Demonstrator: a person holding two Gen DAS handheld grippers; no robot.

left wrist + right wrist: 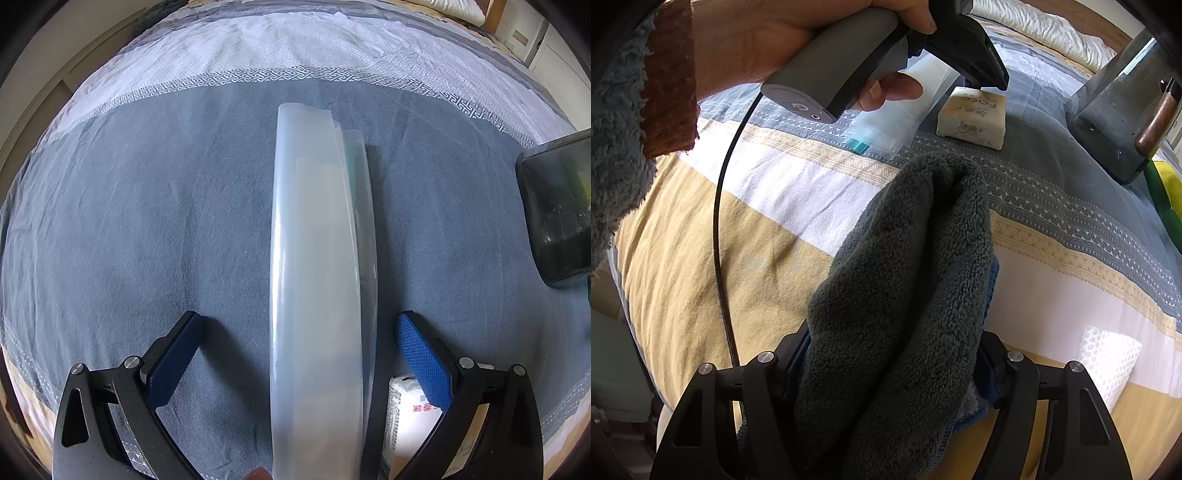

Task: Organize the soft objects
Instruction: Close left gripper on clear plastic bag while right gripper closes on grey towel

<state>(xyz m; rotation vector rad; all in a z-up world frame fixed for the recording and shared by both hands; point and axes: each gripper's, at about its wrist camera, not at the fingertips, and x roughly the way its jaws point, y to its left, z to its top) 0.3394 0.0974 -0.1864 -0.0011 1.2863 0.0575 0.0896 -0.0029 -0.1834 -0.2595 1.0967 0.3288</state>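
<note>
A thick grey towel is bunched between the fingers of the right gripper, above the yellow and white bands of the bed cover near the bed's near edge. Whether the pads actually press on the pile cannot be told, since the folds hide them. If the hold is only on outer folds, the towel could slip free when lifted, or unfold and drape over the white mesh pad lying towards the right edge.

The left gripper is held spread, its blue pads standing clear on both sides of a translucent plastic bag that lies on the grey part of the cover towards the middle of the bed. The bag is thin and slick, so a closing pinch could be expected to skid off it or to catch the bedding underneath instead. A wrapped tissue pack lies just beside the right-hand pad and could be nudged or pinched by mistake. The dark box sits well apart at the right edge.
</note>
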